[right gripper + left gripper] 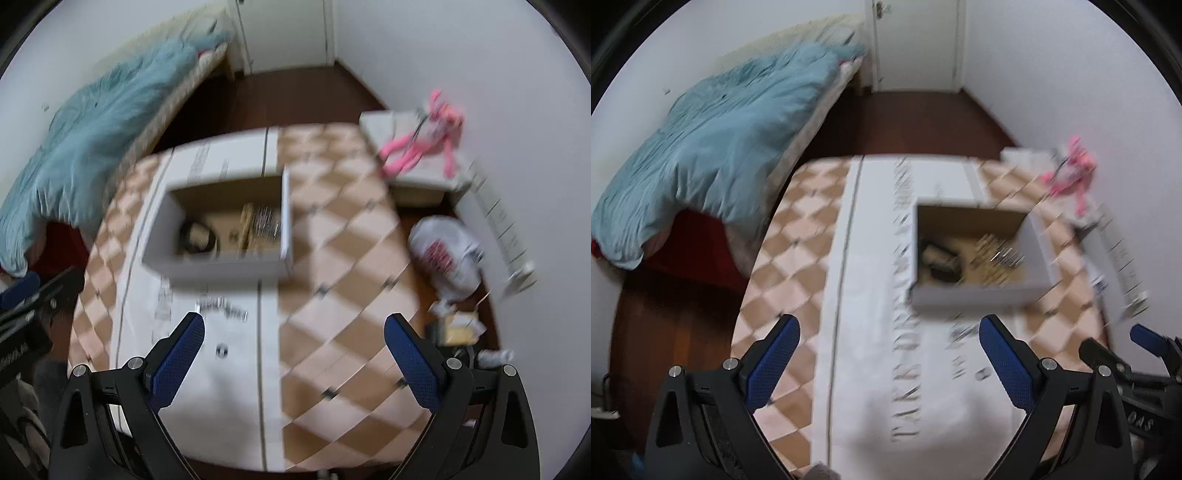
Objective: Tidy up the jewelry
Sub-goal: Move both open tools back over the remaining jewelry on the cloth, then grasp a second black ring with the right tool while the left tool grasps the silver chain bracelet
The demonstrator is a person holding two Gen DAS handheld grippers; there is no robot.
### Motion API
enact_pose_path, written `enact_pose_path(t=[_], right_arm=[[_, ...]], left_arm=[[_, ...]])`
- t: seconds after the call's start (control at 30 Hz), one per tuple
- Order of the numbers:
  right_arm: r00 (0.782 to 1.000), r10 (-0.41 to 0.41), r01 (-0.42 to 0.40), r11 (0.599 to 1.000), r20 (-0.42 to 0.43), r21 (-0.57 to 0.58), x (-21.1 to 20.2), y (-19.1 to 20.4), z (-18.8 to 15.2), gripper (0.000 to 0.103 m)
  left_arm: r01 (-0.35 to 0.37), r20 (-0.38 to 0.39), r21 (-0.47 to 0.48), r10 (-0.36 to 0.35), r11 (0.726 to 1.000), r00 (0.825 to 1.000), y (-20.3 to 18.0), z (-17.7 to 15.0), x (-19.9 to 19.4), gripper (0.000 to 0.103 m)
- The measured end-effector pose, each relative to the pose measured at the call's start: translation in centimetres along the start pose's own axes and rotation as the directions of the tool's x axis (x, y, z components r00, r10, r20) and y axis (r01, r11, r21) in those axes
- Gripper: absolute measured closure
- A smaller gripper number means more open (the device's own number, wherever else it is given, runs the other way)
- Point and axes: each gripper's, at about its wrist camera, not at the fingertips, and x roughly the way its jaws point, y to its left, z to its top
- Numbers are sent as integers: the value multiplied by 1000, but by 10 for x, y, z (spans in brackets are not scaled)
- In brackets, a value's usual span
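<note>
step: reach silver chain [221,308] on white cloth's [229,391] middle, just before open cardboard box [221,264] | right gripper [293,360] jaws apart, empty | left gripper [888,363] jaws apart, empty | tip: descend slowly, straddle chain, pinch low

Left gripper [888,360]: black plastic frame, two angled arms, each with a triangular cutout near the base. Fingers [772,363] carry royal-blue pads with a fine diamond-grid texture, rounded at the tips. Round silver screw heads, two per arm, at the pivots. Black ribbed strip runs inside the left arm.

Right gripper [295,358]: same build, with black frame, blue textured fingers [412,363], silver screws in pairs and triangular cutouts.

In the left wrist view, the right unit's side shows black bars, a blue pad tip and white lettering, too blurred to read. The right wrist view likewise shows the left unit's edge, black with a blue tip.
</note>
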Motion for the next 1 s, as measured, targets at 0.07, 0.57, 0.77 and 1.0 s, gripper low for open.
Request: enact_pose_path(t=[0.07, 0.57, 0.77, 1.0], right_arm=[[999, 36, -37, 999, -40, -13, 26, 11, -16, 10], [998, 36, -43, 987, -49, -154, 103, 76, -48, 82], [999, 38, -43, 987, -31, -155, 101, 72, -46, 90], [999, 54, -54, 999, 5, 7, 75, 11, -36, 90]], left_arm=[[-35, -53, 15, 36, 999, 998, 5, -16, 23, 4], [-72, -257, 6, 71, 997, 964, 41, -62, 95, 4], [-69, -253, 22, 73, 997, 965, 38, -59, 95, 4], [17, -204, 52, -6, 998, 979, 2, -44, 84, 4]])
